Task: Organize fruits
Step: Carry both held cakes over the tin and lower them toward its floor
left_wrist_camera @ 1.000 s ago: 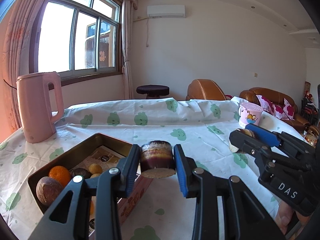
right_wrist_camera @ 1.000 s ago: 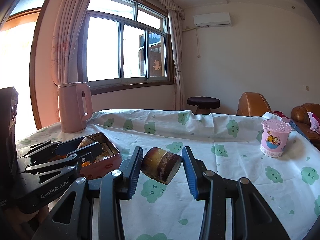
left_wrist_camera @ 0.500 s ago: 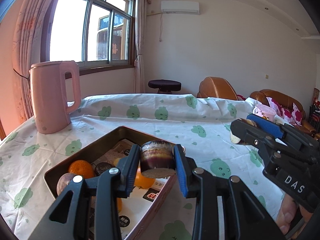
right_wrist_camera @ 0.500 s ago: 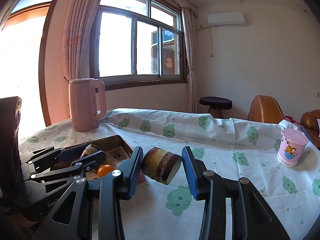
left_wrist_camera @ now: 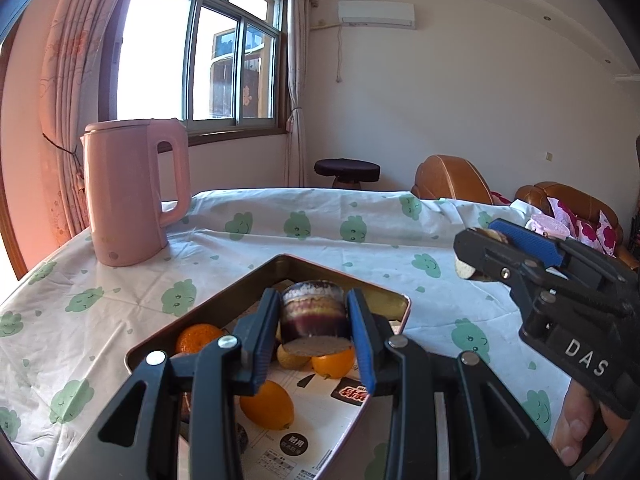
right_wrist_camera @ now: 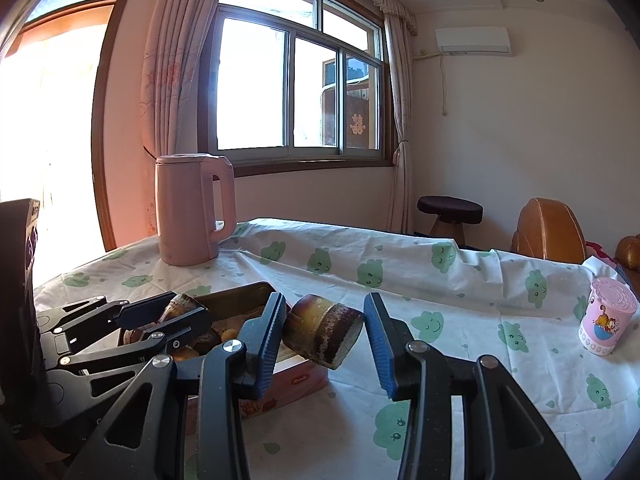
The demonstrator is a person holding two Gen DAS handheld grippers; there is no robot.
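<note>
My left gripper (left_wrist_camera: 313, 297) is shut on a short purple-brown sugarcane piece (left_wrist_camera: 313, 320), cut end towards me, hanging over the open tin box (left_wrist_camera: 289, 259). The tin holds oranges (left_wrist_camera: 266, 404) and several smaller fruits on printed paper. My right gripper (right_wrist_camera: 324, 300) is shut on a second sugarcane piece (right_wrist_camera: 322, 332), tilted, just beyond the tin's (right_wrist_camera: 248, 290) near right side. In the left wrist view the right gripper (left_wrist_camera: 480, 248) sits to the right with its piece (left_wrist_camera: 463, 269) peeking out. In the right wrist view the left gripper (right_wrist_camera: 180, 314) is over the tin.
A pink kettle (left_wrist_camera: 128, 192) stands at the table's far left corner, behind the tin. A pink printed cup (right_wrist_camera: 608, 320) stands at the right edge. The table wears a white cloth with green prints (right_wrist_camera: 440, 320). A hand (left_wrist_camera: 576, 432) holds the right gripper. Stool and sofas lie beyond.
Both grippers have shifted left towards the kettle side, each keeping its sugarcane piece. The tin now lies directly under the left gripper and close beside the right one.
</note>
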